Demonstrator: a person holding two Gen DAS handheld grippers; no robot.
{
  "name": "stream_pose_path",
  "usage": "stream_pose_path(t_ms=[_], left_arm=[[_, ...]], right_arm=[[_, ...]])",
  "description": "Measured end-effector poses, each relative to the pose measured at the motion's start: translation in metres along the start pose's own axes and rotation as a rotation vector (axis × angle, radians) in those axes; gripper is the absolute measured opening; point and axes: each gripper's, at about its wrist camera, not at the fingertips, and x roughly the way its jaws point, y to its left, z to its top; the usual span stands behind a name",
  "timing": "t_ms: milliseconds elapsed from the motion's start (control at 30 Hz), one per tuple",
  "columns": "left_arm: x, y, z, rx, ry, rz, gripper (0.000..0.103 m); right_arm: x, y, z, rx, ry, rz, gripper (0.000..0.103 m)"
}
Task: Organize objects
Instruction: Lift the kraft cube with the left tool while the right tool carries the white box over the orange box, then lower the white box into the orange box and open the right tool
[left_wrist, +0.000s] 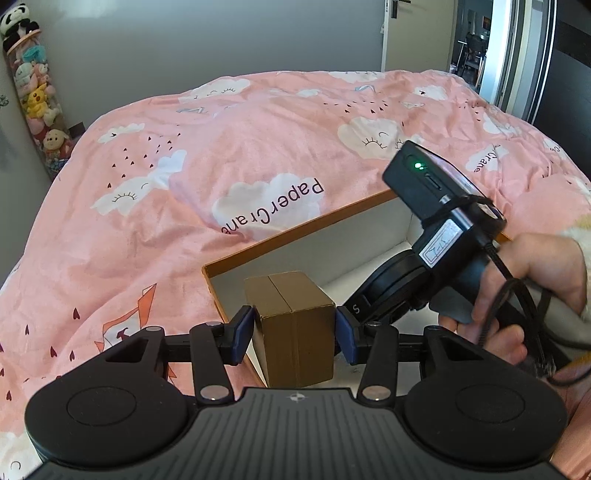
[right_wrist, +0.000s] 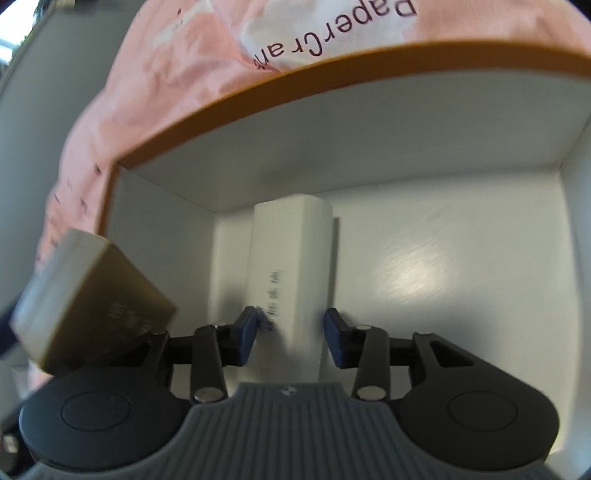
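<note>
In the left wrist view our left gripper (left_wrist: 294, 334) sits low in the frame, its blue pads pinching a small brown cardboard box (left_wrist: 293, 325) by two opposite flat sides. We hold it over the near left corner of the orange-rimmed storage box (left_wrist: 295, 229). We judge the brown box light and stiff, though its thin walls would dent under a hard squeeze, so the flat side faces are the right place to grip.

In the right wrist view our right gripper (right_wrist: 289, 334) reaches down into the white interior, at lower centre. A tall white carton (right_wrist: 291, 266) stands between its fingers, which are spread a little: the pad on the frame's right shows a gap, while on the left we cannot tell. We judge this carton light, smooth and somewhat slippery, best taken across its narrow sides.

Further off, in the upper half of the left wrist view, the pink bedspread (left_wrist: 221, 147) stretches away, with a column of plush toys (left_wrist: 35, 92) at upper left.
</note>
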Motion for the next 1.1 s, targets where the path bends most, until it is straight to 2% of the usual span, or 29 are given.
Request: stream_pose_path(t_ms=[233,367,500,633,700,867,933,1100], left_arm=[[0.001,0.003,0.0,-0.004,0.008,-0.002,0.054],[-0.001,0.0,-0.001,0.029,0.01,0.001,0.054],[-0.002,0.0,-0.002,0.046,0.02,0.012,0.054],[-0.001,0.003,-0.001,0.035,0.023,0.007,0.054],[0.001,0.004,-0.001,0.031,0.027,0.016,0.054],[0.001,0.004,-0.001,0.022,0.032,0.002,0.054],[0.001,0.001,-0.002,0.042,0.033,-0.005,0.054],[0.008,-0.017,-0.004,0.108,0.056,-0.06,0.054]], right_arm=[[0.001,0.003,0.005,-0.134,0.041,-0.006,0.043],[0.005,-0.001,0.009,-0.08,0.022,0.045,0.031],[0.009,-0.001,0.013,-0.044,0.006,0.1,0.024],[0.012,-0.003,0.015,0.027,0.012,0.166,0.006],[0.015,-0.004,0.016,0.074,0.024,0.187,0.006],[0.013,-0.008,0.016,0.072,0.035,0.21,0.006],[0.003,-0.01,0.014,0.038,0.038,0.196,0.009],[-0.036,-0.021,0.001,-0.098,-0.009,0.055,0.012]])
